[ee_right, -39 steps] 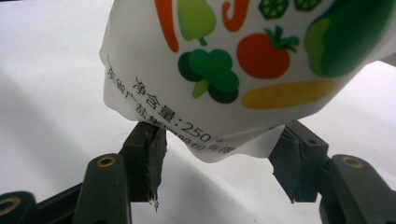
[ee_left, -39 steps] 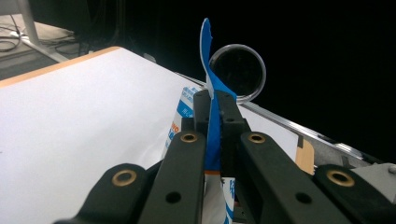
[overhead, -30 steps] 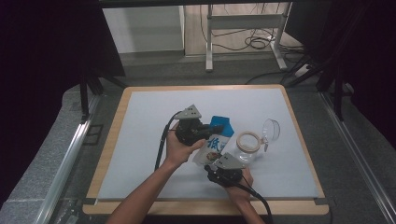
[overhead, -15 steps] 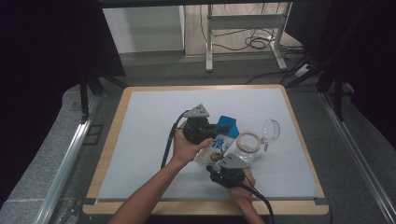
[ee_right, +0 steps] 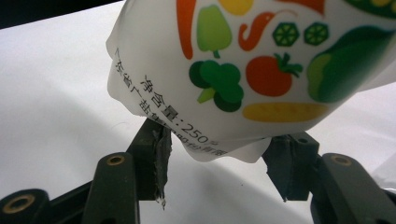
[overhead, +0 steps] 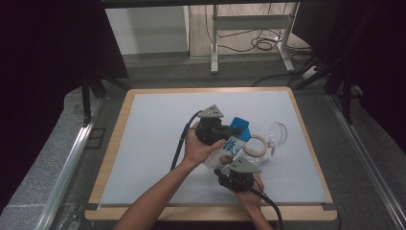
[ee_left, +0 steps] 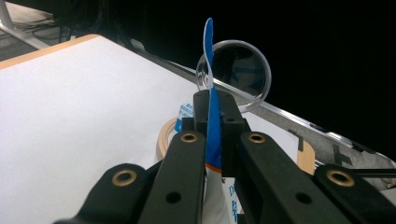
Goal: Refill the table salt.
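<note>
Two grippers are held on one pouch above the middle of the white bench. The left gripper is seen in the high view at the pouch's blue top edge, and in the left gripper view its fingers are clamped tight on that thin blue edge, which stands up between them. The right gripper is held at the pouch's lower end, near the front edge of the bench. In the right gripper view its fingers are set partly apart with the crumpled white bottom of the pouch, printed with vegetables, pressed between them. A clear glass jar is seen lying on its side just to the right of the pouch, its mouth turned toward the left gripper's camera. A light wooden ring is seen lying flat between the jar and the pouch.
</note>
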The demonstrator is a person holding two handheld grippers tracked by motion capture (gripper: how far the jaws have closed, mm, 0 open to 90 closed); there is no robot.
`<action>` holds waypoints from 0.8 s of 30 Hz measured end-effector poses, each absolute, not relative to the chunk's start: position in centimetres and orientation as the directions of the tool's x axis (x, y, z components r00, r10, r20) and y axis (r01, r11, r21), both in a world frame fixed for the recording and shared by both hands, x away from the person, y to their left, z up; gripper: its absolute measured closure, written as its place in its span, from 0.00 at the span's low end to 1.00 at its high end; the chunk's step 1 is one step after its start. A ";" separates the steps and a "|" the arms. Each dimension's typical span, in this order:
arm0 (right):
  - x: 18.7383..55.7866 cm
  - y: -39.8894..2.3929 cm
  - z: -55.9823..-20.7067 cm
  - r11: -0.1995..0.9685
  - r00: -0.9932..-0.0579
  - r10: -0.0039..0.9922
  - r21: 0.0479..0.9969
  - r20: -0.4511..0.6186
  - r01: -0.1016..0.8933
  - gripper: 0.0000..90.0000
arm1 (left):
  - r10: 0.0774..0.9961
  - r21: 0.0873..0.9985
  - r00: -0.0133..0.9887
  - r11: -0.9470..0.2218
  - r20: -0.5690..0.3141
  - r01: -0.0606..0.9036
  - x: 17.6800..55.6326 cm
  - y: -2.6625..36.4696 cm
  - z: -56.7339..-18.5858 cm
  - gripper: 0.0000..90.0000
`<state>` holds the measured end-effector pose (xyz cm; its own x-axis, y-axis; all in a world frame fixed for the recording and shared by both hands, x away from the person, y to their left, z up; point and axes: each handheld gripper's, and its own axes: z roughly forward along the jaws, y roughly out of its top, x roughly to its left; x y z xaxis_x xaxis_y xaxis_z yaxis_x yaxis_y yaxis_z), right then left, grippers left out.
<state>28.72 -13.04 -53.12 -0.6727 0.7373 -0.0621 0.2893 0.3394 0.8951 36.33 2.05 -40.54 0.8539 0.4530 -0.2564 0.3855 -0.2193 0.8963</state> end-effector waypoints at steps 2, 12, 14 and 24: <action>28.7 -13.1 -53.1 0.336 -0.674 0.737 0.895 -0.055 0.293 0.51 | 0.454 0.895 0.854 -0.224 -0.254 0.386 36.4 1.9 -40.6 1.00; 28.8 -13.1 -53.1 0.314 -0.671 0.741 0.898 -0.028 0.308 0.51 | 0.449 0.884 0.857 -0.252 -0.253 0.394 37.3 1.4 -40.6 1.00; 28.9 -13.1 -53.2 0.310 -0.671 0.741 0.899 -0.023 0.311 0.51 | 0.445 0.880 0.860 -0.266 -0.251 0.395 37.6 1.2 -40.7 1.00; 29.0 -13.1 -53.1 0.293 -0.668 0.744 0.898 0.000 0.327 0.51 | 0.432 0.859 0.863 -0.304 -0.262 0.413 38.4 0.1 -40.9 1.00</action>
<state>29.04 -13.06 -53.12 -0.6679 0.7443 0.0005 0.3272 0.2931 0.8983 38.45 0.09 -40.87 0.8628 0.4325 -0.2620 0.4129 -0.3035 0.8587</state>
